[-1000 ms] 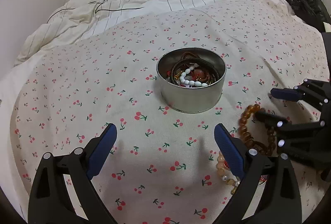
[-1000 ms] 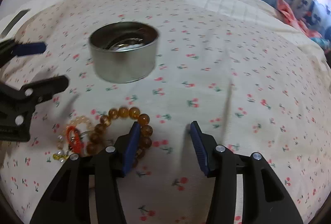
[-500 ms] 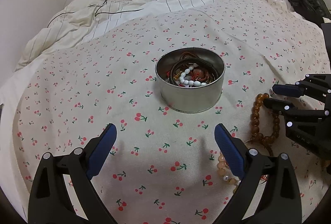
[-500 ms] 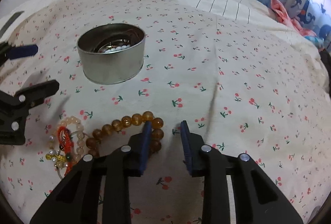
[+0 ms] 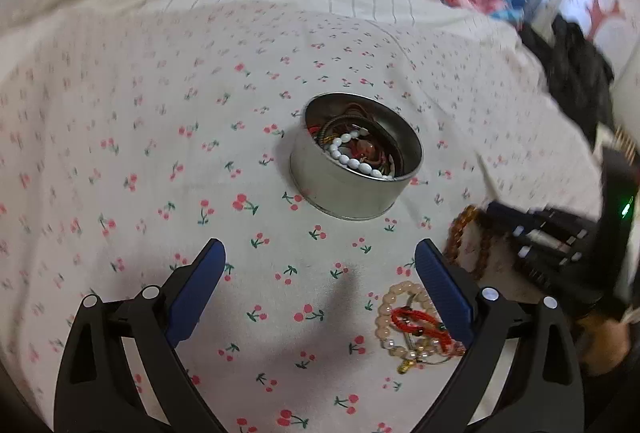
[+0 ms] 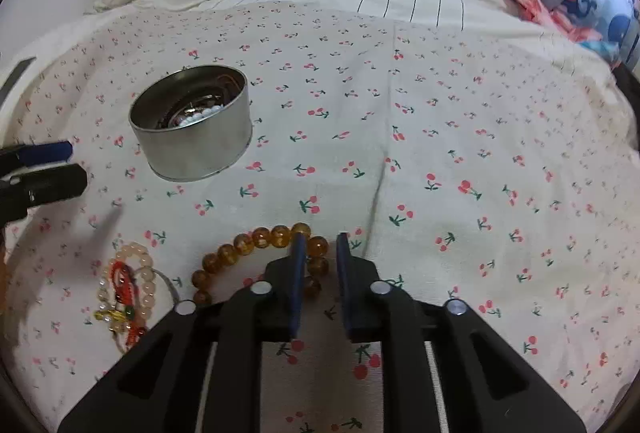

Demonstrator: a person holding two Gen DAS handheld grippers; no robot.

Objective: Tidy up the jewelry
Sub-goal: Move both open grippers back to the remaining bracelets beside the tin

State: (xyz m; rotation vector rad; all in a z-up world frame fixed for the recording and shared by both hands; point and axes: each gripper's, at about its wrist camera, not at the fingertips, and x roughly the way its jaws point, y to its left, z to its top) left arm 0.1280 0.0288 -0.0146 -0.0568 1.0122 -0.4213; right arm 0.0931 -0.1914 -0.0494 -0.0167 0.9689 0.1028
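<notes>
The left tool (image 5: pixel 320 273) gapes wide before a metal tin (image 5: pixel 354 185) of jewelry. A pale bead bracelet (image 5: pixel 390 307) lies beside its right finger on the bed (image 5: pixel 120 113).

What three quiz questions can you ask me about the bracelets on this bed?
1. True or false: the metal tin is empty.
2. Which bracelet has beads between the fingers of the right hand-held gripper? A) amber bracelet B) white bracelet C) pale pink bracelet
3. Fill in: the bedsheet is printed with little red ____.

Key: 1 false, it holds jewelry; 2 A; 3 cherries.
</notes>
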